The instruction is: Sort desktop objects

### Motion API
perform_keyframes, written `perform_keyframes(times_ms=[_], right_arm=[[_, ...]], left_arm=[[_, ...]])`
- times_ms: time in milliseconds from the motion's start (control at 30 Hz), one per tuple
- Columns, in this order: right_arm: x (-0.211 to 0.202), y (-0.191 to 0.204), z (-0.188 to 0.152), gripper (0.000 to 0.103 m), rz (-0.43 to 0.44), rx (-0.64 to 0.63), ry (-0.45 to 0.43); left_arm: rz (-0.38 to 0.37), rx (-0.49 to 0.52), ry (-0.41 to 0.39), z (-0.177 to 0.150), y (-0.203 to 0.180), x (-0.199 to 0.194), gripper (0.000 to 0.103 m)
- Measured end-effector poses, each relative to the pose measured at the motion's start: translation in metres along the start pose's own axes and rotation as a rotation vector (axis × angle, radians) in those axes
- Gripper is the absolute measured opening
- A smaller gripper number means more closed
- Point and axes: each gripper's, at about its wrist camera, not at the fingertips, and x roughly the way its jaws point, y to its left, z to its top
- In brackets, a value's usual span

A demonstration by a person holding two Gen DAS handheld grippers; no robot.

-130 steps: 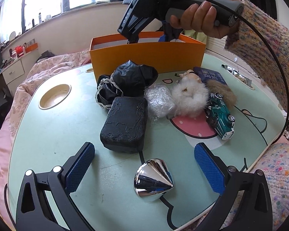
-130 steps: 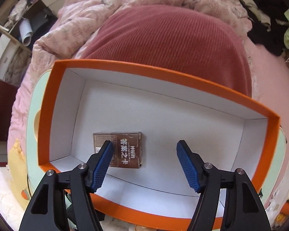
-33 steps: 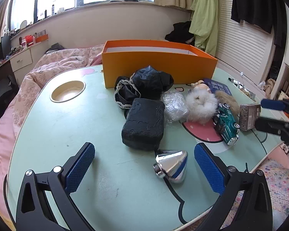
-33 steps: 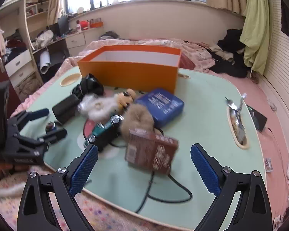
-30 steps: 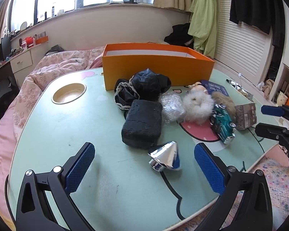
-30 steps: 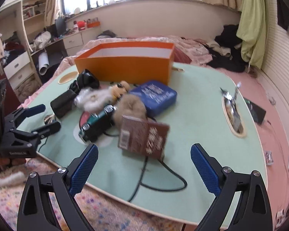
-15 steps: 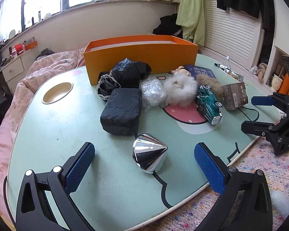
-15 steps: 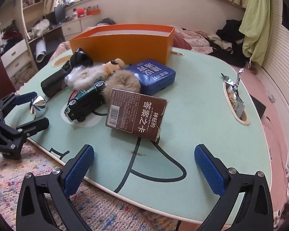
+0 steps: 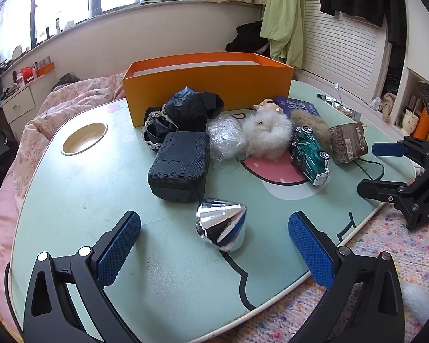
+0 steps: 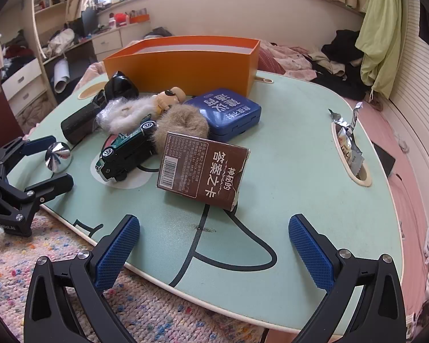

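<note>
Right gripper (image 10: pixel 214 244) spread wide, empty, above mint-green tabletop (image 10: pixel 294 171) near edge; orange box (image 10: pixel 186 63) at far edge, bed (image 10: pixel 286 54) beyond.

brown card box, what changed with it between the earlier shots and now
About four seconds ago the brown card box lay inside the orange box, under the right gripper. Now it rests on the green table, leaning against the tan fur ball, with the right gripper open and empty before it. The left gripper stayed open; the chrome cone rolled in place.
</note>
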Motion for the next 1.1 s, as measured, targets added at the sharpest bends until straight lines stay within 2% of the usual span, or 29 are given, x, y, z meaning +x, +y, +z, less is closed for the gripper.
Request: perform_keyframes(times_ms=[600,733,967,1000,1100], right_arm=[[0.001,0.001,0.000,0.103,0.002,-0.001,-0.002],[0.000,0.001,0.000,0.103,0.003,0.000,-0.002],[0.000,0.002,0.000,0.103,0.006,0.001,-0.002],[-0.001,0.003,0.001,0.103,0.006,0.001,-0.002],[-0.001,0.003,0.000,0.103,0.007,0.001,-0.003]], left_arm=[[0.000,0.000,-0.001,0.000,0.000,0.000,0.103],[0.021,-0.021,-0.010,0.000,0.003,-0.001,0.103],[-0.014,-0.056,-0.049,0.001,0.009,-0.007,0.102],[-0.018,-0.053,-0.057,0.001,0.008,-0.008,0.102],[-0.023,-0.040,-0.083,0.001,0.004,-0.011,0.087]])
